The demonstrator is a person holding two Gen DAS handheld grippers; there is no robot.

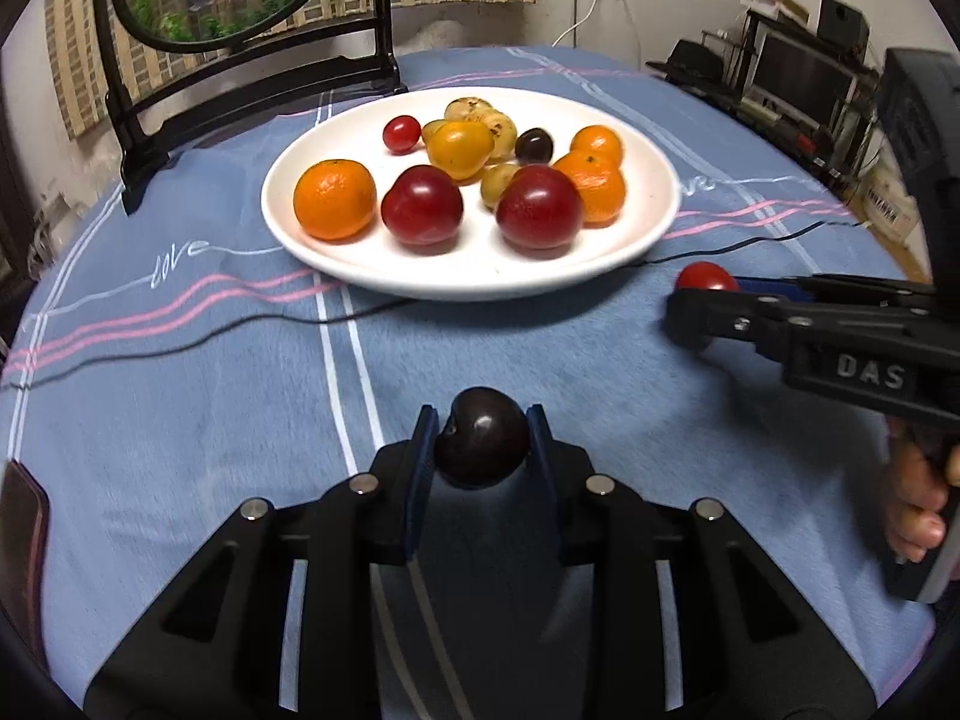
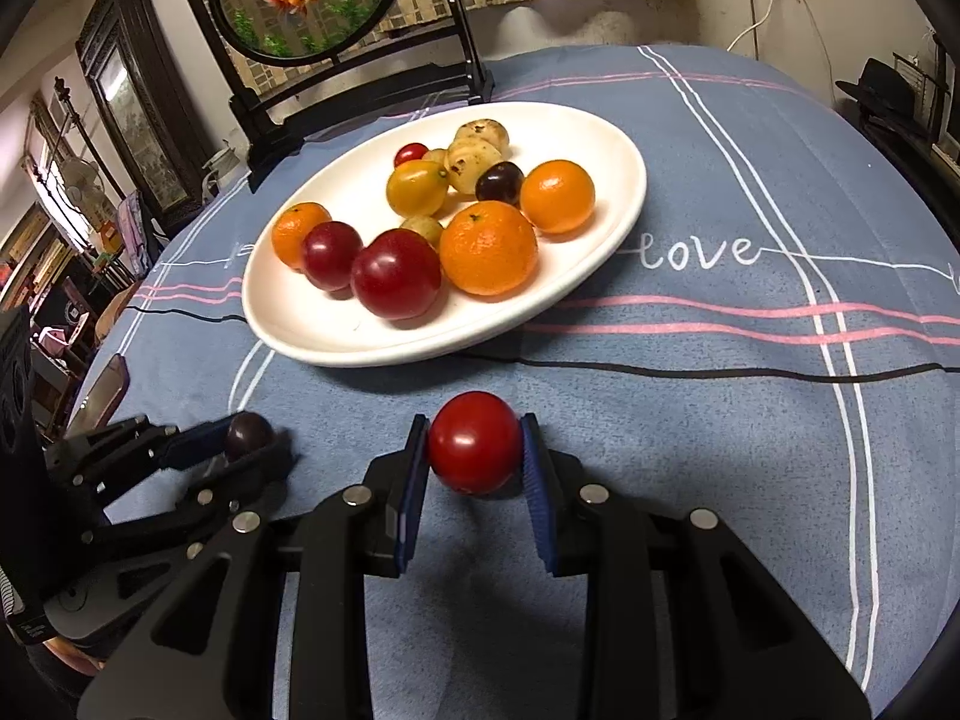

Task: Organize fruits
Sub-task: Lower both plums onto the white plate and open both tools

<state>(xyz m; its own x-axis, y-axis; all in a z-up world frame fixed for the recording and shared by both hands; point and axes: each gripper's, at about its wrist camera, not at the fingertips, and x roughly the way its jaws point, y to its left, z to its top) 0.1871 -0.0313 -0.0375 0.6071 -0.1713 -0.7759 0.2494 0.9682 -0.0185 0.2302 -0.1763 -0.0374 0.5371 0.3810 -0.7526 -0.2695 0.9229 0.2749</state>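
Observation:
A white plate on the blue tablecloth holds several fruits: oranges, red plums, yellow fruits, a cherry tomato and a dark cherry. My left gripper is shut on a dark cherry, a little in front of the plate. My right gripper is shut on a red cherry tomato, near the plate's front edge. Each gripper shows in the other's view: the right gripper with the tomato, the left gripper with the cherry.
A black cable runs across the cloth under the plate's front. A round framed fish picture on a black stand stands behind the plate. A phone lies at the table's left edge. Shelves and clutter stand beyond the table.

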